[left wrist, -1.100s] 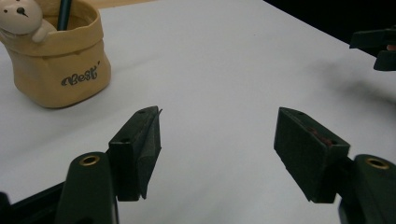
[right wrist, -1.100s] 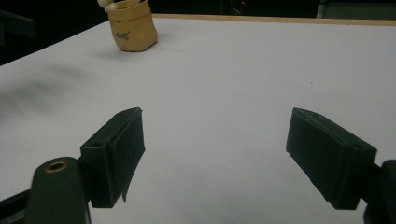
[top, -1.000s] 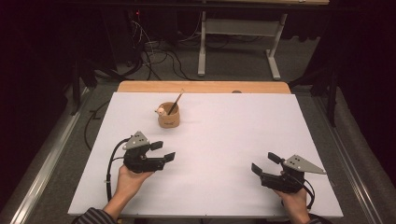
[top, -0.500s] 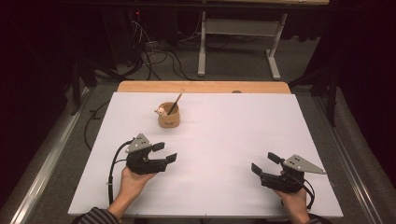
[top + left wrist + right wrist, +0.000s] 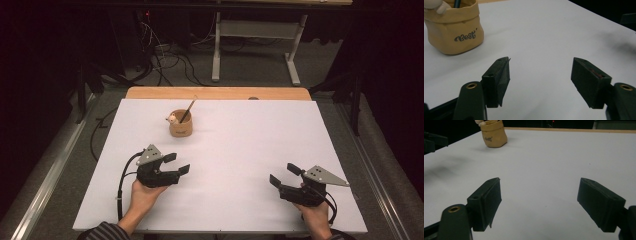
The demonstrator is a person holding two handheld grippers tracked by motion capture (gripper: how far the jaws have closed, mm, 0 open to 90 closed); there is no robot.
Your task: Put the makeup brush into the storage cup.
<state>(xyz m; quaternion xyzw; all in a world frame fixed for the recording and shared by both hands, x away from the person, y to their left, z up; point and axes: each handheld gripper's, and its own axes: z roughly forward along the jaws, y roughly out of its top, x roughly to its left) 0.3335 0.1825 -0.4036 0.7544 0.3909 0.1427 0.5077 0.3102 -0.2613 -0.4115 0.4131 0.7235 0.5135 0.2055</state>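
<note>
Left gripper [image 5: 177, 163] crept toward lower frame, jaws spread, empty; right gripper [image 5: 285, 175] released too. I'd risk tipping the cup [image 5: 180, 123] (pencil [image 5: 187, 111] leaning) approaching low.

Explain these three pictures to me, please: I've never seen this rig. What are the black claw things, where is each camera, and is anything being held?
A person sits at a white table with a hand-held two-jaw tool in each hand: the left gripper and the right gripper. The high view looks down from above the person's side. The other two cameras ride on the grippers and look out between their own black jaws. Both stand open with only bare table between them, so nothing is held. On the table stands a small tan cup with a stick in it, nearer the left gripper.
</note>
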